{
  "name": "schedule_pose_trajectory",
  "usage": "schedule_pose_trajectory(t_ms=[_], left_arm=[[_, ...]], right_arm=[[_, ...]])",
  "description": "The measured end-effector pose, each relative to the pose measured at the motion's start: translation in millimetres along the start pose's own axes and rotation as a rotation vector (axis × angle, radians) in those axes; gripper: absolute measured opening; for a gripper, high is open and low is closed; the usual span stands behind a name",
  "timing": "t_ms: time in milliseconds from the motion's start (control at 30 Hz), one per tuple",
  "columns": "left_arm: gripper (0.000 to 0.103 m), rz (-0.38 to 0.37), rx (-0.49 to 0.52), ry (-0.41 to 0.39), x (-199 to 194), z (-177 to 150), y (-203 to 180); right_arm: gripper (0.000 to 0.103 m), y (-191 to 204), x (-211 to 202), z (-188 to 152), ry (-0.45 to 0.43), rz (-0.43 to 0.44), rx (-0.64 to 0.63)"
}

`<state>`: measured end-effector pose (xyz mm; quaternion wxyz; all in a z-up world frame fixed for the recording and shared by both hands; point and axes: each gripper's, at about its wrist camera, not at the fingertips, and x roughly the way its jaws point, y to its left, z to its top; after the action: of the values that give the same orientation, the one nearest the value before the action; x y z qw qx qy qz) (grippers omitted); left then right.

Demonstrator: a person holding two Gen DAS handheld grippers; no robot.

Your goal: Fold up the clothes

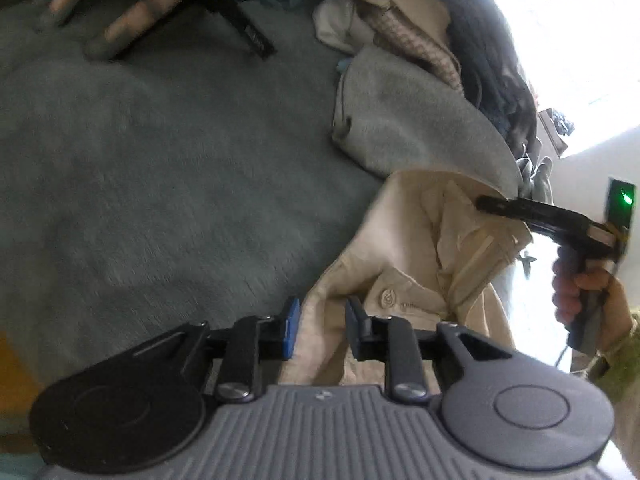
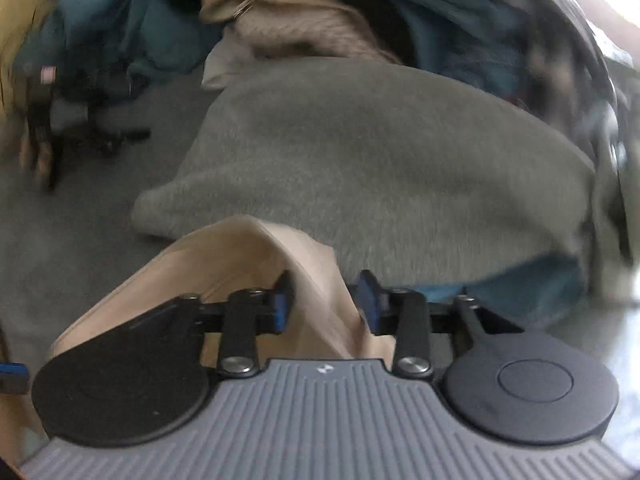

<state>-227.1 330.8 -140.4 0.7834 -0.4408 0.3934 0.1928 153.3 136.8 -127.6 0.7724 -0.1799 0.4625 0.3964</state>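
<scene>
Left wrist view: the left gripper (image 1: 320, 330) sits at the bottom of the frame, its two blue-padded fingers (image 1: 293, 328) standing on either side of a fold of beige trousers (image 1: 404, 256). The jaws pinch this fabric, with cloth bunched between them. A round button (image 1: 387, 297) on the trousers shows just beyond the right finger. The trousers hang lifted above a grey-green blanket (image 1: 160, 160) that covers the surface below. Farther right, the right gripper (image 1: 486, 204) reaches into the same garment, its dark fingers closed on the upper edge of the cloth; the person's hand (image 1: 580, 292) wraps its handle. Behind the trousers lies a folded grey fleece (image 1: 412, 120), and past that a heap of other clothes (image 1: 420, 20) in cream, checked and dark fabrics. A black tripod (image 1: 240, 20) with pale padded legs stands at top left. Bright light washes out the right edge.

Right wrist view: the right gripper (image 2: 325, 302) fills the lower frame. A thick fold of the beige trousers (image 2: 240, 256) runs between its blue pads (image 2: 282, 308), which pinch the cloth from both sides. Directly ahead lies the grey fleece (image 2: 380, 160), with teal fabric (image 2: 520, 284) under its near edge. The clothes heap (image 2: 320, 20) is blurred behind it. The tripod (image 2: 80, 132) appears smeared at left.
</scene>
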Motion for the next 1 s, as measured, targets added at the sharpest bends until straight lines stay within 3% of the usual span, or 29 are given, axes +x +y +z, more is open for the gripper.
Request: schedule_pose_trajectory(t_ms=[67, 200, 367, 467, 600, 733, 867, 933, 1000], left_arm=[[0.031, -0.003, 0.046, -0.004, -9, 9, -9], [0.036, -0.063, 0.147, 0.023, -26, 18, -51], [0.036, -0.156, 0.289, 0.091, -67, 11, -130], [0.040, -0.183, 0.418, 0.089, -106, -4, -178], [0.043, -0.227, 0.553, 0.114, -122, -32, -245], [0.043, -0.322, 0.635, 0.176, -107, -79, -314], [0.043, -0.444, 0.691, 0.262, -84, -132, -374], [0.043, -0.491, 0.714, 0.299, -68, -154, -395], [0.043, -0.521, 0.716, 0.333, -62, -172, -408]], right_arm=[[0.055, -14, -27, -2, -0.047, 0.038, 0.069], [0.057, -46, -96, -17, -0.180, 0.086, 0.197], [0.057, -92, -234, -98, -0.329, 0.158, 0.379], [0.057, -116, -325, -173, -0.334, 0.111, 0.464], [0.057, -139, -451, -274, -0.360, -0.022, 0.641], [0.057, -136, -602, -376, -0.397, -0.236, 0.781], [0.057, -109, -724, -446, -0.382, -0.485, 0.808], [0.057, -96, -768, -469, -0.391, -0.569, 0.805], [0.058, -97, -787, -482, -0.395, -0.595, 0.780]])
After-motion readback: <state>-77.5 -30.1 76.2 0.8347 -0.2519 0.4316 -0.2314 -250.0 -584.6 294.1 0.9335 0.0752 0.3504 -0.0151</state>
